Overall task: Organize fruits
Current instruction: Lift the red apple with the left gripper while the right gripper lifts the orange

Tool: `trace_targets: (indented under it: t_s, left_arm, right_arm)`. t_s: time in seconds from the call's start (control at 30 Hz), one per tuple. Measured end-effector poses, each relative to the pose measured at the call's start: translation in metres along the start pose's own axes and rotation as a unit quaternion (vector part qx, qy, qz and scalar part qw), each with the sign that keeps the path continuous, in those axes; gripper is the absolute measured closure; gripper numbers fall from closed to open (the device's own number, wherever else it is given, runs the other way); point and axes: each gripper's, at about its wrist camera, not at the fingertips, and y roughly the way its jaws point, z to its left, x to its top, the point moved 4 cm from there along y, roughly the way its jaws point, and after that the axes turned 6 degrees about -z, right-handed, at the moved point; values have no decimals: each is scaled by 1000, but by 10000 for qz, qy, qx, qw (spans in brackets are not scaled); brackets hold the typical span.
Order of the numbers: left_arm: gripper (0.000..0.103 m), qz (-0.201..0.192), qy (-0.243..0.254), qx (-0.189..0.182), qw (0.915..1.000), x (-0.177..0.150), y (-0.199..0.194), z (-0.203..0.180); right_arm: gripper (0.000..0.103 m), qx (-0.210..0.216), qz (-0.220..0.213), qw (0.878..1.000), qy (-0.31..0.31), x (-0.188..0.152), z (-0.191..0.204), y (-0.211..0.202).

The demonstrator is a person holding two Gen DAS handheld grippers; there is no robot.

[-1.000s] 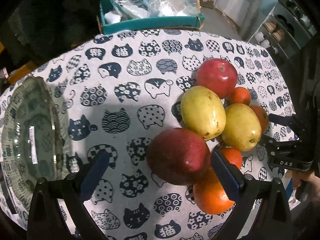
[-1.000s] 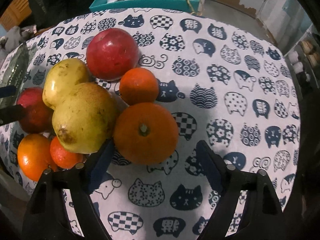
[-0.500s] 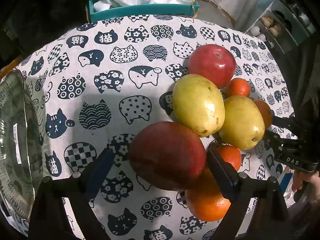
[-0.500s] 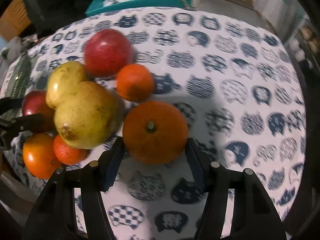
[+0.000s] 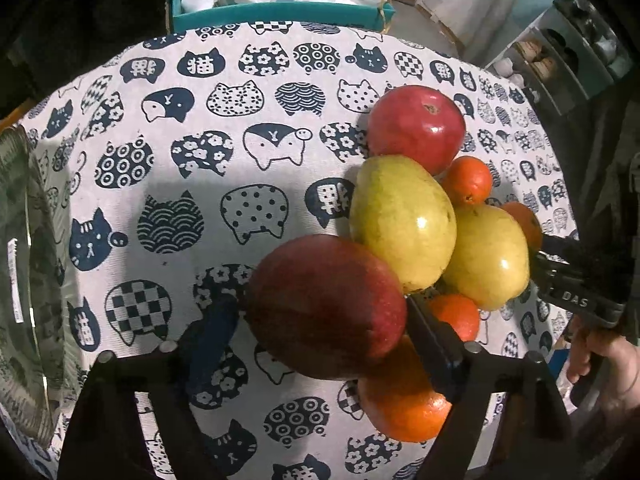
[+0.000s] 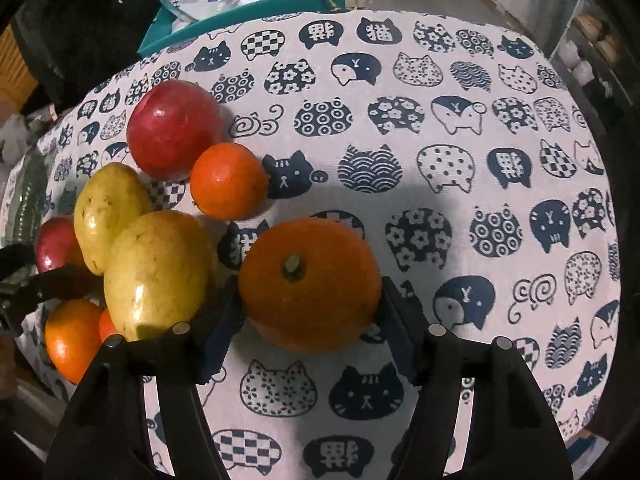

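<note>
In the left wrist view, a glass plate lies at the far left edge of the cat-print tablecloth. Right of it, the left gripper brackets a dark red apple: its jaws are closing, the apple sits between them, and both blue pads lie against the apple's sides. A large orange lies just under the right finger. Beyond the apple two yellow-green mangoes lie side by side, touching, with a second red apple behind them and a small tangerine to its right. A teal box of plastic bags stands at the table's far edge. At the right edge a hand holds the other tool.

In the right wrist view, the fruit cluster sits left of the right gripper. A big orange with a green stem lies between its fingers; the jaws are opening, and the pads look to be against the orange's sides, though I cannot tell how firmly.
</note>
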Motion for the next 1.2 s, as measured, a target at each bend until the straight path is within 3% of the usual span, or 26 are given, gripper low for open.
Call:
trace_targets:
  t_s: [0.1,0.33,0.57,1.2]
  left_arm:
    - [25,4,29,-44,10000,-1,-1,-2]
    - [25,-270,304,508,9979,0,-8,-1]
    - [25,-511,192,629,9965,3,-25,9]
    - [25,-1559,229,923,9832,4,-117,10]
  right_arm:
    - [37,-2,-29,10000,-7,1,-3,-1]
    - [39,-280,-264,9992,-53,-3,-2,-9]
    - [39,-429,-529,9976,94,1,-4,-29]
    - [39,-396,-1614,9859,-180,30,49,-114]
